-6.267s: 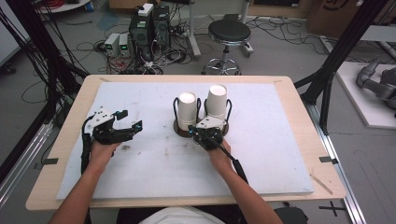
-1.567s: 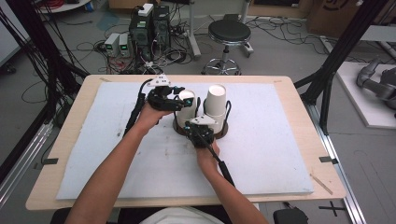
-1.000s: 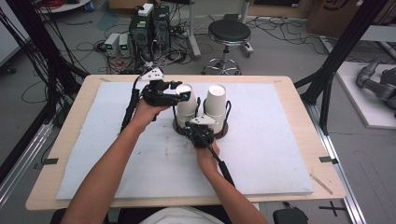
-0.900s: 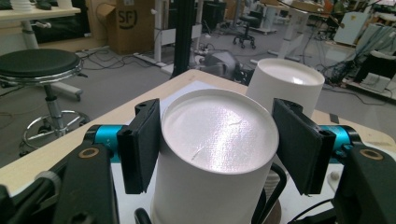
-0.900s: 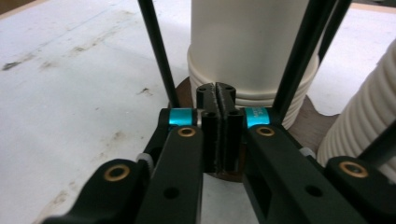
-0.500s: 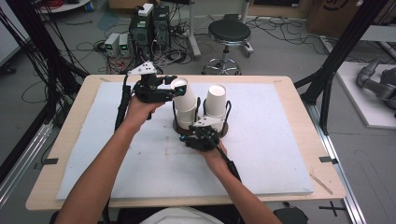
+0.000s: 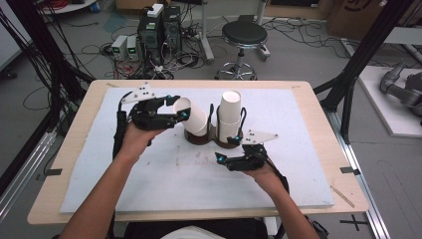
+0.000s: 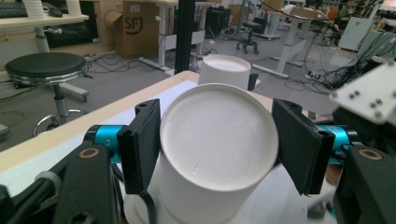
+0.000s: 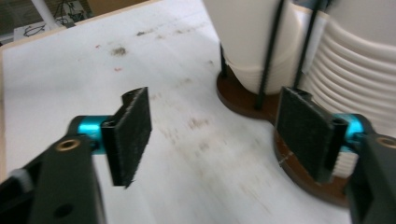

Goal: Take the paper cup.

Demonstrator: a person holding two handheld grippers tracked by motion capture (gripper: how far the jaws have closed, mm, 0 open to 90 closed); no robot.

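A black round stool (image 7: 244,35) stands on the floor behind the table (image 7: 318,107). Beside the stool, black computer boxes (image 7: 160,27) sit among lots of tangled cables (image 7: 124,64). A white mat (image 7: 124,174) with small brown stains covers most of the wooden table. Black metal poles (image 7: 366,50) lean up at the right side. In the left gripper view, a brown cardboard box (image 8: 135,28) sits under a desk far back.
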